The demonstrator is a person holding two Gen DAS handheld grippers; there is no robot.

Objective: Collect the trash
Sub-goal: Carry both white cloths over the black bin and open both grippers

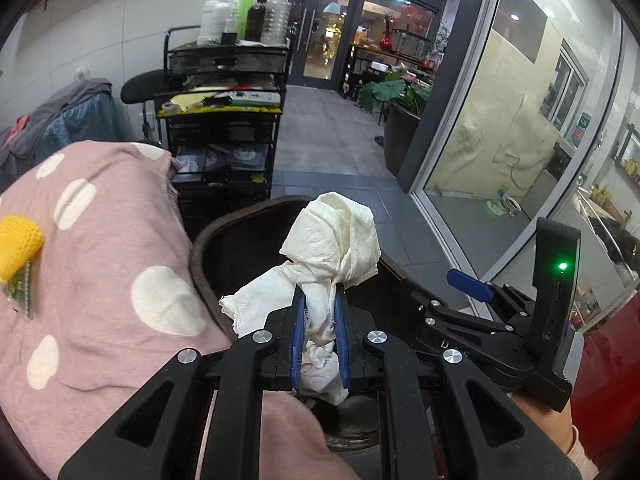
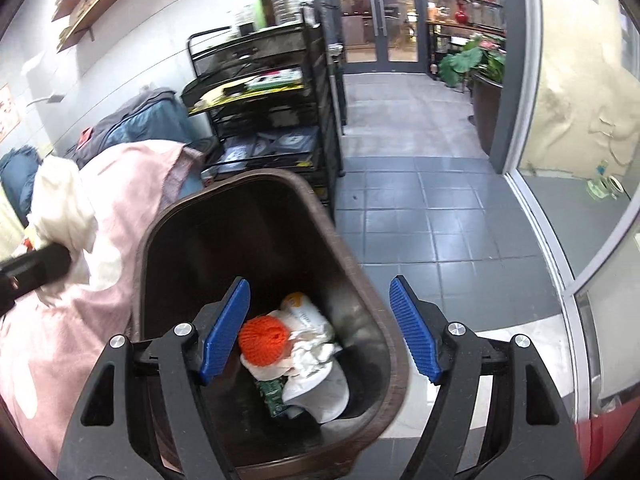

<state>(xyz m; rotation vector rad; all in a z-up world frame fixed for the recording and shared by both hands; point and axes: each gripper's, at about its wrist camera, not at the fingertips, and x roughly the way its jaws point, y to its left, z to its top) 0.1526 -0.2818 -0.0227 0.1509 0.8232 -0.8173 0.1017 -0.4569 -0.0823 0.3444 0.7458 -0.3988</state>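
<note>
left wrist view: the left gripper [image 1: 320, 320] has its blue jaws pinching a crumpled white tissue [image 1: 332, 240], held above the near rim of the brown bin [image 2: 168, 216]. beside the bin, a yellow foam net [image 1: 18, 244] lies on a pink spotted cloth [image 1: 120, 248]. over the bin, the right gripper [image 2: 320, 328] hangs with jaws spread and empty; an orange net [image 2: 264, 336] and paper lie inside. likely next: carry the tissue over the bin's opening, then release. no writing is legible.
</note>
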